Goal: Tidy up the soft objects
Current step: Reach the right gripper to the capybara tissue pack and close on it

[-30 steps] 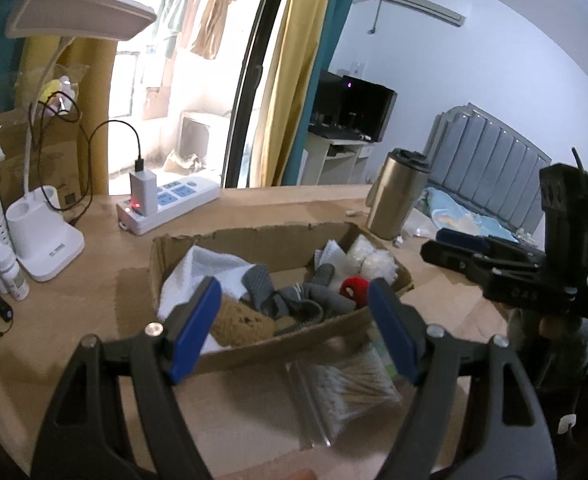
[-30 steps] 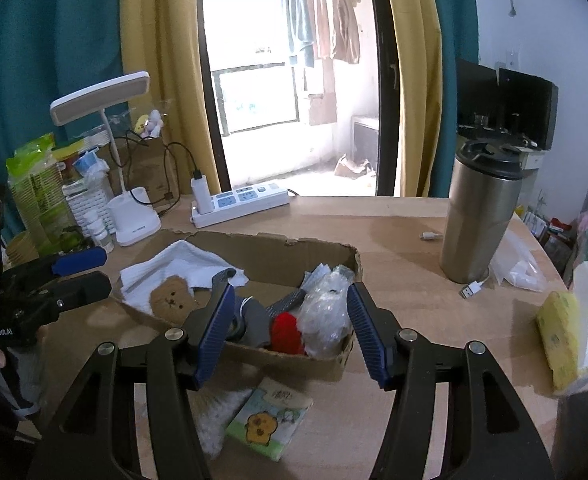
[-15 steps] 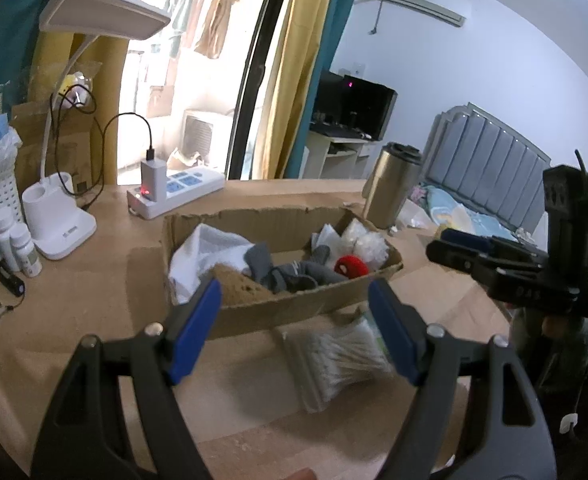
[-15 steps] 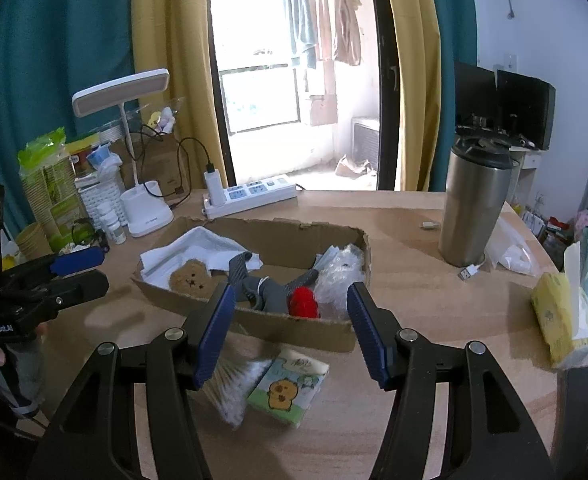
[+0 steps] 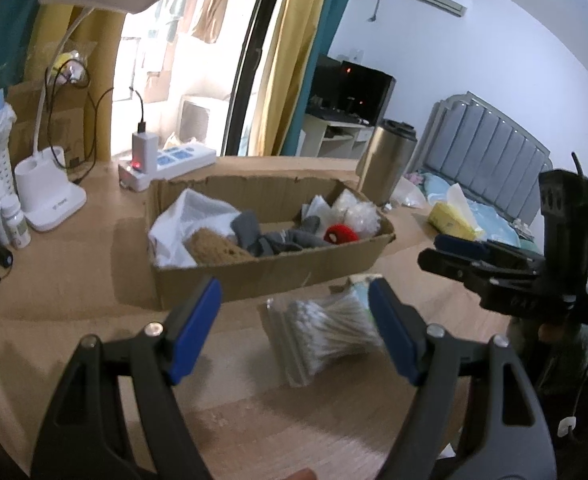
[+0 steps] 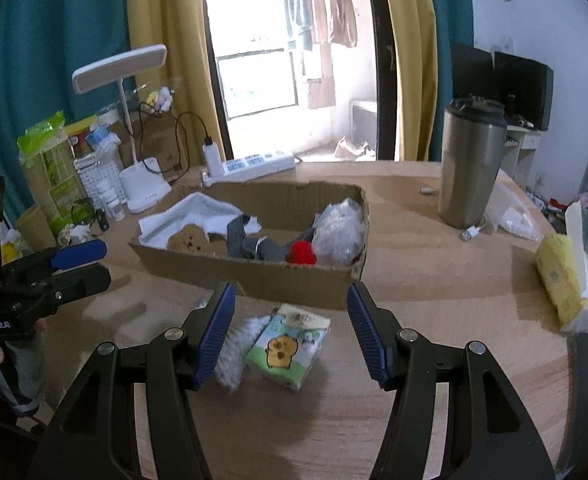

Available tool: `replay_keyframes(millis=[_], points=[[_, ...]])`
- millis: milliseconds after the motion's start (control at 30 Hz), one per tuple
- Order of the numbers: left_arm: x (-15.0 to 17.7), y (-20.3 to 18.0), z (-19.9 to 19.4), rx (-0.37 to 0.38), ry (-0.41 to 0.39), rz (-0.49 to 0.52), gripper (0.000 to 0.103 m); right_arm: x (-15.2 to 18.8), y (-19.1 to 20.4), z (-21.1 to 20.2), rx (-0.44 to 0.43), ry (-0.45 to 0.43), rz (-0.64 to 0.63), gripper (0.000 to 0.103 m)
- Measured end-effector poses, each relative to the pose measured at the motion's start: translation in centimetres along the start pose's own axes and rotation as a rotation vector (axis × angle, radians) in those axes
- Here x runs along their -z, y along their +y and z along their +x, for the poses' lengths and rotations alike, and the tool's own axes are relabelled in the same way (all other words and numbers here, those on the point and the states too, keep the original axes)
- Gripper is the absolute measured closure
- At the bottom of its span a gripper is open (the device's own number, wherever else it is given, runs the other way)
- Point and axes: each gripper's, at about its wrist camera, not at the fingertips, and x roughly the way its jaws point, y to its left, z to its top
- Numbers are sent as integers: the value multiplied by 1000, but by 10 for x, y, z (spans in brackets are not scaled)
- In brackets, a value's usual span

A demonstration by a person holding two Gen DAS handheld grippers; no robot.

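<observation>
1. One bag of cotton swabs (image 5: 326, 330) lies on the wooden table (image 6: 434, 264), just in front of the cardboard box (image 5: 270, 268); it is a clear plastic pouch packed with white-tipped sticks, blurred in both views.
2. One tissue pack (image 6: 288, 344) lies beside the swabs on the table, touching or nearly touching them; it is green and white with a cartoon brown animal printed on it.
3. The box is a low, torn-edged corrugated tray, open at the top. Inside, from one end to the other: one white cloth (image 6: 198, 212), one brown bear-face plush (image 6: 186, 240), a tangle of grey socks (image 6: 250, 244) whose number cannot be told, one red ball (image 6: 302, 252), and crinkled clear bags (image 6: 340, 228) of white stuff at the far end.
4. The left gripper (image 5: 294, 308) hangs above the table with its blue pads spread wide; the swab bag shows in the gap between them, and the pads do not touch it.
5. The right gripper (image 6: 290, 320) also has its pads apart, with the tissue pack in the gap below, not clamped.
6. Elsewhere on the table: one steel tumbler (image 6: 470, 164), one white desk lamp (image 6: 134, 128), one power strip (image 6: 250, 166) and one yellow tissue box (image 6: 566, 280).
</observation>
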Motion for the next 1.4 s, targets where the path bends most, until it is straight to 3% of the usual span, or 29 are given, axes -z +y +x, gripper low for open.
replay_keyframes(millis=[600,933,1400], points=[[9,7,7,-36,30,-44,25,23,2,44,3,137,-26,41],[10,4,13,-70,43,-40,15,28,-1,58,-17,177,0,41],[12,-21,32,-97,102,19,14,34,-15,58,-11,189,40,38]])
